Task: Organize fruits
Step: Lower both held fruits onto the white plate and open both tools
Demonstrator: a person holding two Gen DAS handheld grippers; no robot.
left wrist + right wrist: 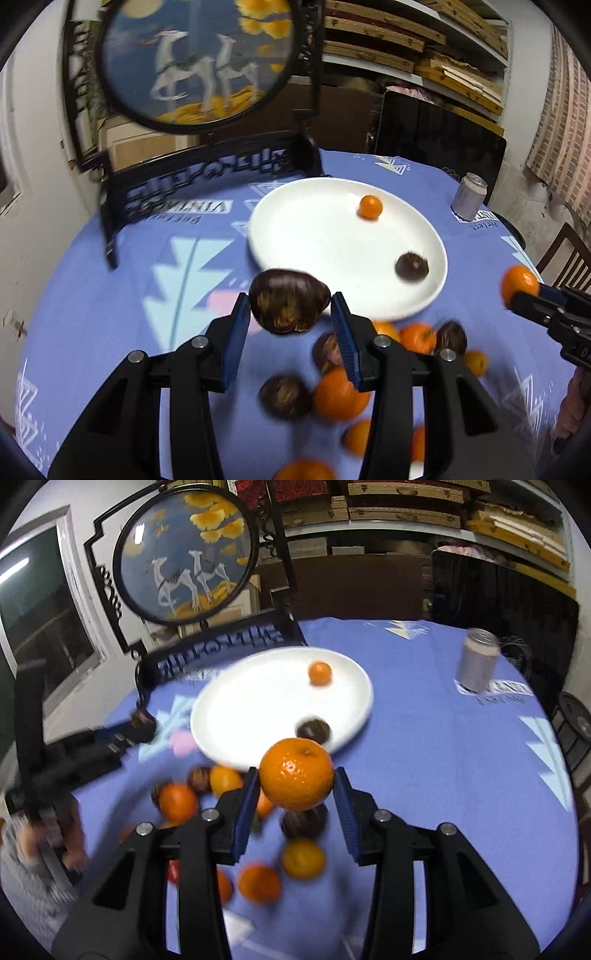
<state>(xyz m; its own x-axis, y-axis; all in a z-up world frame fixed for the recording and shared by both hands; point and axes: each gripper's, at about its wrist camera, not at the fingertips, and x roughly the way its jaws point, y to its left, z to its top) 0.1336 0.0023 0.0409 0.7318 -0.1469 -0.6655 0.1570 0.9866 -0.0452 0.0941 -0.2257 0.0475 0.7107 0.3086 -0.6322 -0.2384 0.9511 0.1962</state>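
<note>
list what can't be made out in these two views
- Pile, left wrist view: blurred and partly behind the left gripper fingers, so no fruit count.
- Tablecloth lettering, both views: too blurred to read fully.
- Can label, right wrist view: blurred.
- Person's hand, right wrist view: smeared, cut by the edge.
- Bottom fruit, left wrist view: cut off by the edge.

Left gripper (pixel 290 314) clamped on a dark brown fruit (pixel 289 301), blue pads pressed to both sides, raised above the desk (pixel 92 314) with its purple patterned cloth. Just beyond, a white plate (pixel 295 236) holding one small orange (pixel 370 208) and one dark fruit (pixel 412 267), well apart. Below and right of the pads, a blurred pile of oranges and dark fruits (pixel 340 395) on the cloth. At the right edge, right gripper (pixel 517 295) gripping an orange fruit (pixel 519 282). Far side: a drink can (pixel 470 196) and a black stand with round deer picture (pixel 195 62).
</note>
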